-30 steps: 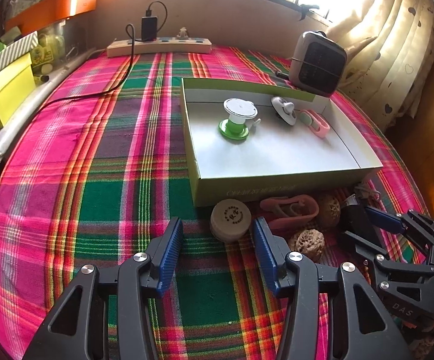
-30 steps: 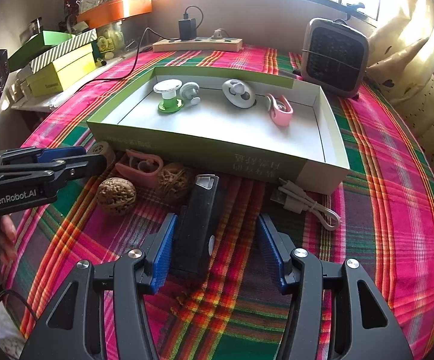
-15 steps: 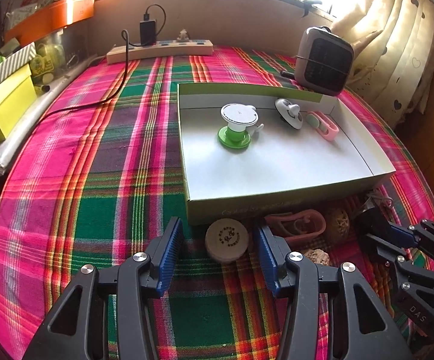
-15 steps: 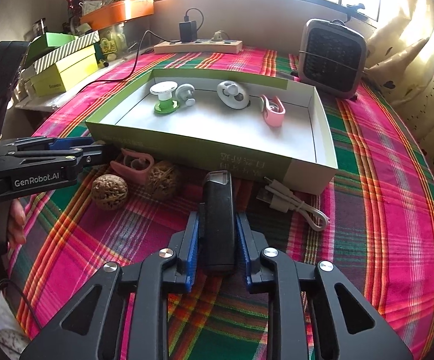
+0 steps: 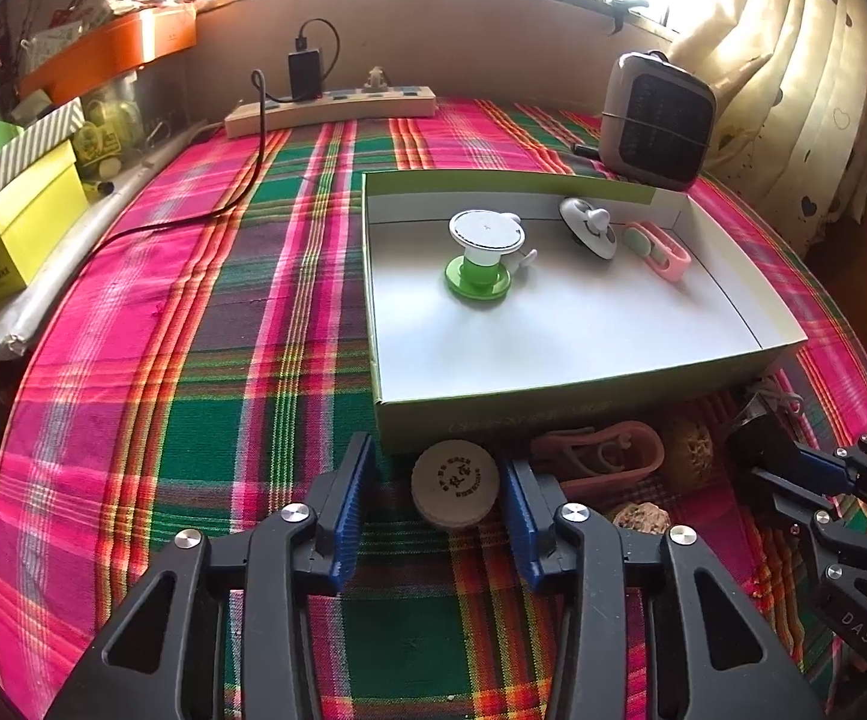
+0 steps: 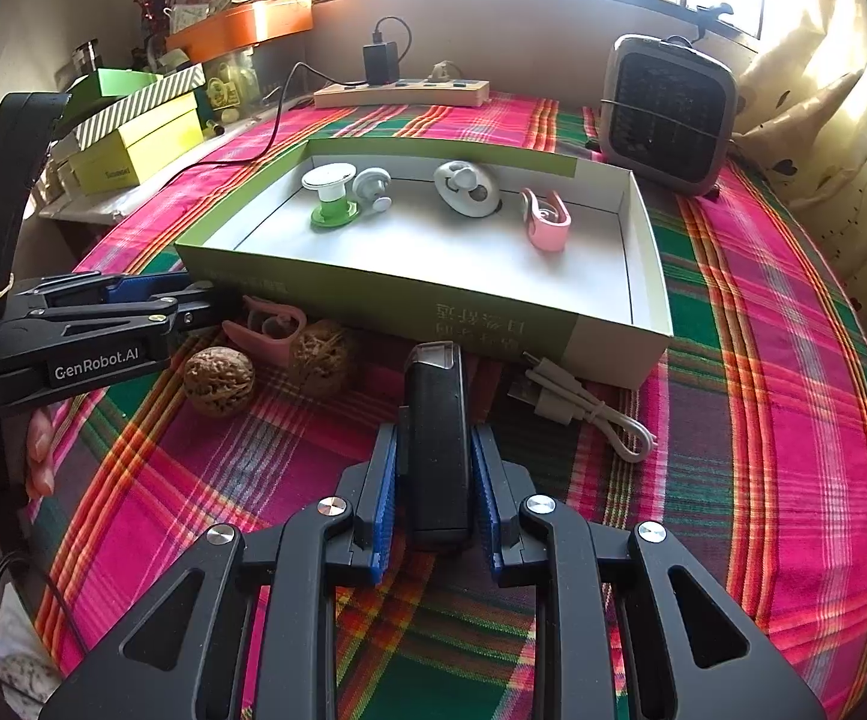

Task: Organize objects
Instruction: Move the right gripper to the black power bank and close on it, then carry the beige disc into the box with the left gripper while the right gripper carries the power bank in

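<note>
A round beige disc (image 5: 456, 483) lies on the plaid cloth against the front wall of the green box (image 5: 553, 414). It sits between the fingers of my left gripper (image 5: 436, 507), whose jaws are closing. The right pad is at the disc's edge and a gap remains on the left. My right gripper (image 6: 433, 441) is shut on a black oblong device (image 6: 438, 420) that rests on the cloth in front of the box (image 6: 373, 300). Inside the box stand a green-and-white spool (image 5: 481, 252), a white round gadget (image 5: 589, 228) and a pink clip (image 5: 658, 249).
A second pink clip (image 6: 271, 327), two walnuts (image 6: 218, 381) (image 6: 320, 354) and a grey USB cable (image 6: 583, 408) lie in front of the box. A small heater (image 5: 658, 120), a power strip (image 5: 331, 111) and yellow boxes (image 5: 13, 234) line the far and left edges.
My left gripper moved forward so the disc now lies between its fingers, and its jaws have narrowed. My right gripper closed from open onto the black device.
</note>
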`<state>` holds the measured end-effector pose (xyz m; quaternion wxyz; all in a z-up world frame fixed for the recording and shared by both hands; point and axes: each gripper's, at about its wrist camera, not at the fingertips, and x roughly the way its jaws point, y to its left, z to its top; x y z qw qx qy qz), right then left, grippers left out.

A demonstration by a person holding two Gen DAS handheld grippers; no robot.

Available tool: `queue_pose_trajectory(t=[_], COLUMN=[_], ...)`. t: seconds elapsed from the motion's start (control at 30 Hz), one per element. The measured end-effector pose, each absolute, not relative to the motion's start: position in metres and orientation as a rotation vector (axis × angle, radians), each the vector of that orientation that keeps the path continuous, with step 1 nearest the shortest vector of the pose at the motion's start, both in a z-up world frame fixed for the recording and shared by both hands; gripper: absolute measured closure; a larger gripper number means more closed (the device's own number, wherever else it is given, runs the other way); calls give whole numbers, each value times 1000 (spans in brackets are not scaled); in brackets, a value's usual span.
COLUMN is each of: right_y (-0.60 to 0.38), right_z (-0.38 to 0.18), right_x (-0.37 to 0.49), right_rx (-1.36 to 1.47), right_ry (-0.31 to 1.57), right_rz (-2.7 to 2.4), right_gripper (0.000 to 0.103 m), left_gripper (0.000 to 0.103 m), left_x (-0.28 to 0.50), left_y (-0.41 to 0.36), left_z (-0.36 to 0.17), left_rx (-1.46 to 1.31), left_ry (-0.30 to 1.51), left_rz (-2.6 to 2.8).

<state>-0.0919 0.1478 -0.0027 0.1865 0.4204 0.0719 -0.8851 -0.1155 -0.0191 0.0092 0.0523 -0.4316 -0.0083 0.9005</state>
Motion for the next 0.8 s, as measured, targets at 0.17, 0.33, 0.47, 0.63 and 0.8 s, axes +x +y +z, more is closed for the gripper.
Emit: queue_pose_trajectory(t=[0.17,0.33,0.47,0.63,0.8], right_y=[148,147,148,148,148], right_z=[-3,-3,-3,-3,-3], right_x=[-92,-92,-92,-93,-93], right_rx=[1184,1184,1184,1184,1184], right_ry=[201,205,204,205,204], right_rz=[-2492,-2493,-2493,-2493,-2493], right_gripper=[79,79,79,79,79], left_gripper=[73,77,78,78,78], left_x=[-114,-113,-113,-113,-112], left_y=[-19,-20,-21,-22,-23], left_z=[9,8,8,8,8], left_rx=[-1312,-1308,-1304,-1299,-1298], left_ry=[-8,-4,-6,-10,-20], left_rz=[2745,2755,2758,2759,2759])
